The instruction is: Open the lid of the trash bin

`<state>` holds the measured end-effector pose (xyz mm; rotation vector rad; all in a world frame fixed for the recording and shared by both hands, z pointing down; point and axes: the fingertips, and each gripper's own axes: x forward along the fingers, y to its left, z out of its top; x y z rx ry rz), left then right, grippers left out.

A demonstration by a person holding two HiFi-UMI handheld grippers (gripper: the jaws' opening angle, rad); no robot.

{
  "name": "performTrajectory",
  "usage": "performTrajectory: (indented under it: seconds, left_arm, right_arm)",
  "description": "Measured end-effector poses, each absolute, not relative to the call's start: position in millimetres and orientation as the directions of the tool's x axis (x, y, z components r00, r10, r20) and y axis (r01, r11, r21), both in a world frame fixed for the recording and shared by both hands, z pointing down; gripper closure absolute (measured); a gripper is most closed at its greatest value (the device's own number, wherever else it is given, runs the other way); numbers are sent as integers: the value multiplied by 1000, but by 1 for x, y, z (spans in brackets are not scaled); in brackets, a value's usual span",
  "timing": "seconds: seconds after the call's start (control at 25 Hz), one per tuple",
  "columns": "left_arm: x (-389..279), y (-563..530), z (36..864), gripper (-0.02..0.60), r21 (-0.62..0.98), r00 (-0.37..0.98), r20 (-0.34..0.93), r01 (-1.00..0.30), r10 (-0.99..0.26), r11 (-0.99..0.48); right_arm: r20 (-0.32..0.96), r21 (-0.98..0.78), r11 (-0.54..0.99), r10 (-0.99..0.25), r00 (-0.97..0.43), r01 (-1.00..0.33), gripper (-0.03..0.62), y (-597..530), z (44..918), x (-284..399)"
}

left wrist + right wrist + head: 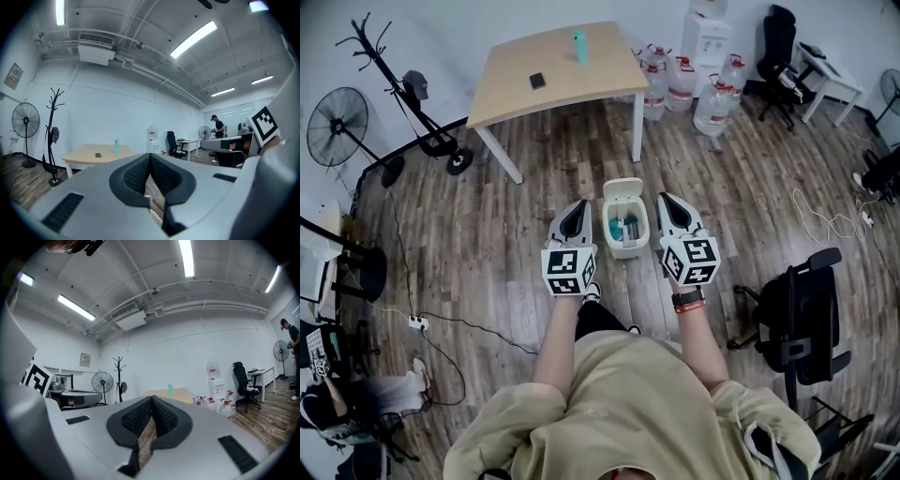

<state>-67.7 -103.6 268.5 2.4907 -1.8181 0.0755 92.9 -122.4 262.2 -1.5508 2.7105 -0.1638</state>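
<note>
In the head view a small white trash bin (625, 225) stands on the wood floor just ahead of the person. Its lid (623, 189) is tipped back on the far side, and blue-green contents show inside. My left gripper (578, 208) hangs just left of the bin and my right gripper (667, 201) just right of it, both above the floor and apart from the bin. In each gripper view the dark pads meet at the tips, left gripper (150, 156) and right gripper (152, 400), with nothing between them. Both point level across the room.
A wooden table (517, 94) with a teal bottle (579, 47) and a phone stands beyond the bin. Water jugs (712, 105) cluster at the back right. A black office chair (802, 319) is close on the right. A fan (337, 127), a coat rack and floor cables lie left.
</note>
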Motion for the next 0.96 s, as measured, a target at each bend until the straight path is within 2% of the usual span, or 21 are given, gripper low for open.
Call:
performTrajectory:
  seconds: [0.76,0.96]
  left_arm:
    - [-69,-121,297,557,42,362,124,-932,-924,-360]
    - [-84,-151,323,557,49,364,176,-931,-915,-361]
  right_arm:
    - [104,-106,470,-871,-480,-876,580,-136,288,83]
    - [99,-128,467,-872,-480,-875,580,-161,297,76]
